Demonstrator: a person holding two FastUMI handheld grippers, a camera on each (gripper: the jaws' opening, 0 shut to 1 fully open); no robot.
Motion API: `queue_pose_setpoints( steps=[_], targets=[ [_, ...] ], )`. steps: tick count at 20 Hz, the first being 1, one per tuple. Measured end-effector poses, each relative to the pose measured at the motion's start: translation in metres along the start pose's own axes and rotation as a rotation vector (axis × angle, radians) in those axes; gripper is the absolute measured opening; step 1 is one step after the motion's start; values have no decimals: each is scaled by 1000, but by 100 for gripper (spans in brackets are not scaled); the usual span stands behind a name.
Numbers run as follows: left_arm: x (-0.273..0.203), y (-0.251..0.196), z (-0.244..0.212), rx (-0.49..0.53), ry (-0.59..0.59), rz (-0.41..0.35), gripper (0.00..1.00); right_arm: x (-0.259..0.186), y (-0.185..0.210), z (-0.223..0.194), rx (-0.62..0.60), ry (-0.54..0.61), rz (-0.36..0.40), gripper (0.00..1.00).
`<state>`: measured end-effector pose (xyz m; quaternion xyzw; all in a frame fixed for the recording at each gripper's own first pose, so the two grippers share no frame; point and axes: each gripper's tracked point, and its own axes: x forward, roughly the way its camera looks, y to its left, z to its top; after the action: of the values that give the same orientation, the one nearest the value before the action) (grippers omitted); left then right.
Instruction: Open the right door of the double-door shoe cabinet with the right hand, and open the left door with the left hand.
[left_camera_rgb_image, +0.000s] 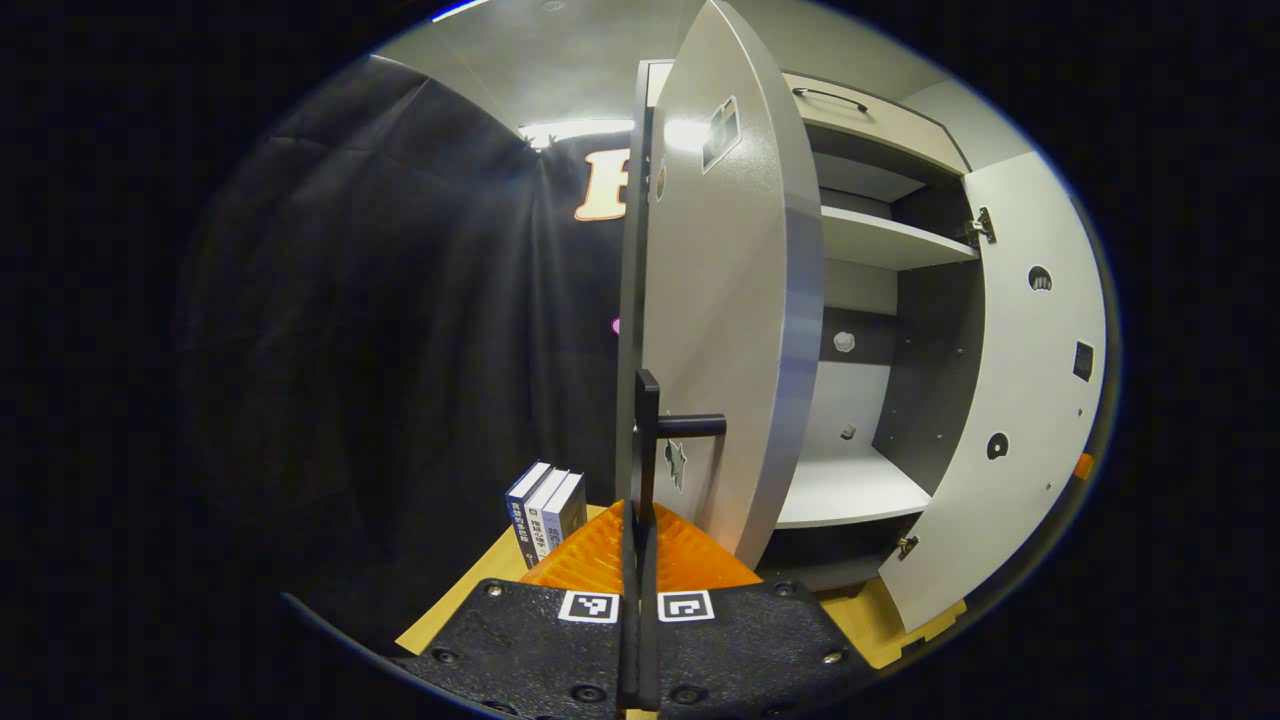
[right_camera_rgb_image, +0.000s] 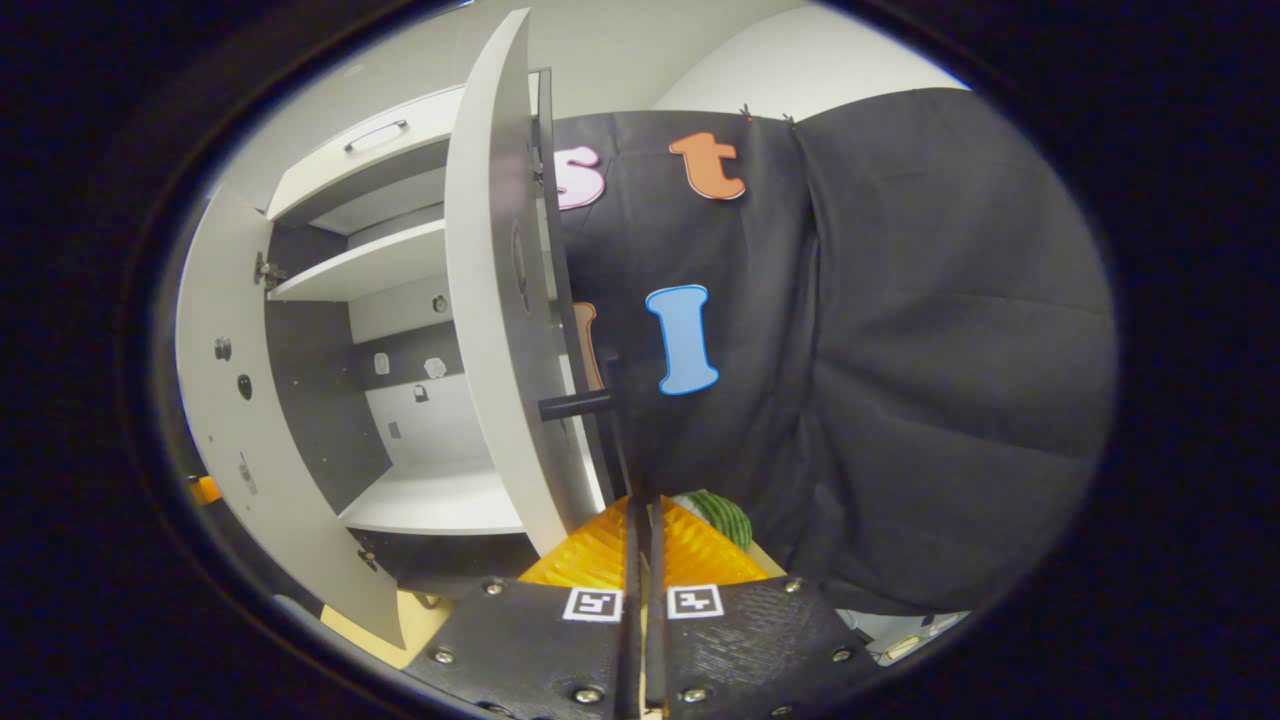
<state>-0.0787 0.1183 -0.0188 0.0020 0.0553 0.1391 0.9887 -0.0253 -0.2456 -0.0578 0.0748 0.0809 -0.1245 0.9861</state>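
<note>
The grey shoe cabinet (left_camera_rgb_image: 890, 235) stands with both doors swung out. In the left gripper view the left door (left_camera_rgb_image: 720, 300) is seen almost edge-on. Its black bar handle (left_camera_rgb_image: 648, 430) runs down between the orange fingers (left_camera_rgb_image: 590, 555), and my left gripper (left_camera_rgb_image: 640, 530) is shut on it. The right door (left_camera_rgb_image: 1030, 400) stands wide open beyond. In the right gripper view the right door (right_camera_rgb_image: 490, 300) is edge-on too. My right gripper (right_camera_rgb_image: 640, 530) is shut on its black handle (right_camera_rgb_image: 612, 420). The left door (right_camera_rgb_image: 225, 400) shows open at the left.
Inside are bare shelves (right_camera_rgb_image: 360, 265) and a top drawer with a handle (left_camera_rgb_image: 830, 97). Three books (left_camera_rgb_image: 545, 510) stand on the yellow tabletop (left_camera_rgb_image: 450, 610) left of the cabinet. A green striped object (right_camera_rgb_image: 720, 515) lies to its right. Black cloth hangs on both sides.
</note>
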Motion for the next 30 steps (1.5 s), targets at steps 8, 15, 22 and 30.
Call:
queue_pose_setpoints(
  steps=[8,15,22,30],
  targets=[
    [1,35,4,-28,-10,37,0,1,0,0,-4,3,-5,5],
    [1,36,3,-30,-12,14,0,0,-1,0,-15,4,-8,2],
    [0,38,2,-22,-11,15,0,3,-8,-17,-59,104,-44,2],
    [-3,45,5,-14,-6,86,1,-7,-12,4,-70,15,-100,2]
  ],
)
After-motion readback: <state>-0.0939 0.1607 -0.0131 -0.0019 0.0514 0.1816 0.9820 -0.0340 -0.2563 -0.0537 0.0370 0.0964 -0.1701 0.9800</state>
